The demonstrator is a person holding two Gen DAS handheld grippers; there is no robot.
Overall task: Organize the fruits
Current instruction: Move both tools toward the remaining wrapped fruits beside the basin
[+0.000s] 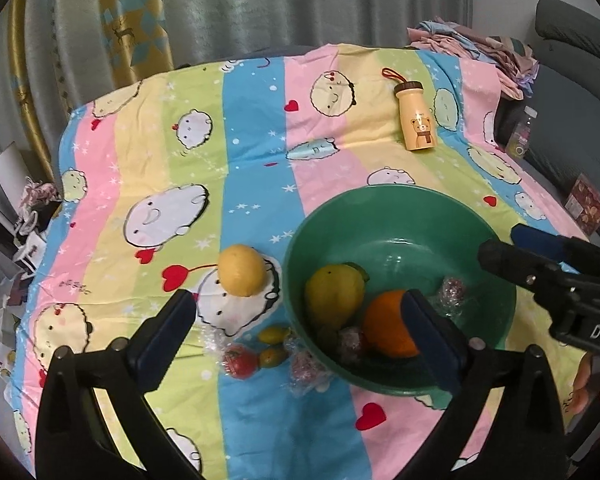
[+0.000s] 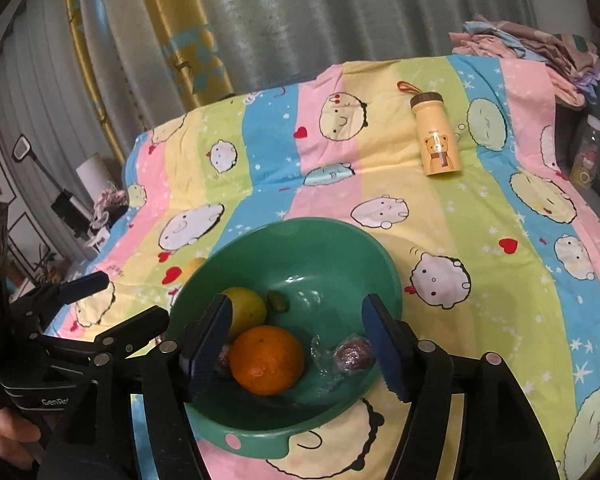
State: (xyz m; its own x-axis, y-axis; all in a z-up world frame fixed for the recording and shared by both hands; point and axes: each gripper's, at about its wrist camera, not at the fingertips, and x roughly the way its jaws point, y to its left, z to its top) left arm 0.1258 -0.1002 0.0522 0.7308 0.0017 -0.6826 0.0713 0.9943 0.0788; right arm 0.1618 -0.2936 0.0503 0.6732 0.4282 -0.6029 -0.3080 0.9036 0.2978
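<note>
Both grippers angled down over the green bowl point(image 2: 300, 240). Left gripper point(image 1: 300, 312) spread wide, nothing between its pads. Right gripper point(image 2: 296, 332) released above the orange point(image 2: 267, 360), pads clear of it. Orange, lemon point(image 2: 246, 308) and a wrapped candy point(image 2: 354, 354) lay in the bowl. Only the left view showed the yellow fruit point(image 1: 241, 270), tomato point(image 1: 240, 362) and small citrus point(image 1: 274, 336) left on the striped cloth point(image 1: 256, 128) beside the bowl.

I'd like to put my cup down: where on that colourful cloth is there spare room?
Bare cloth lies between the green bowl and the bear bottle, and left beyond the yellow fruit. It is crowded by the small fruits at the bowl's near-left.
</note>
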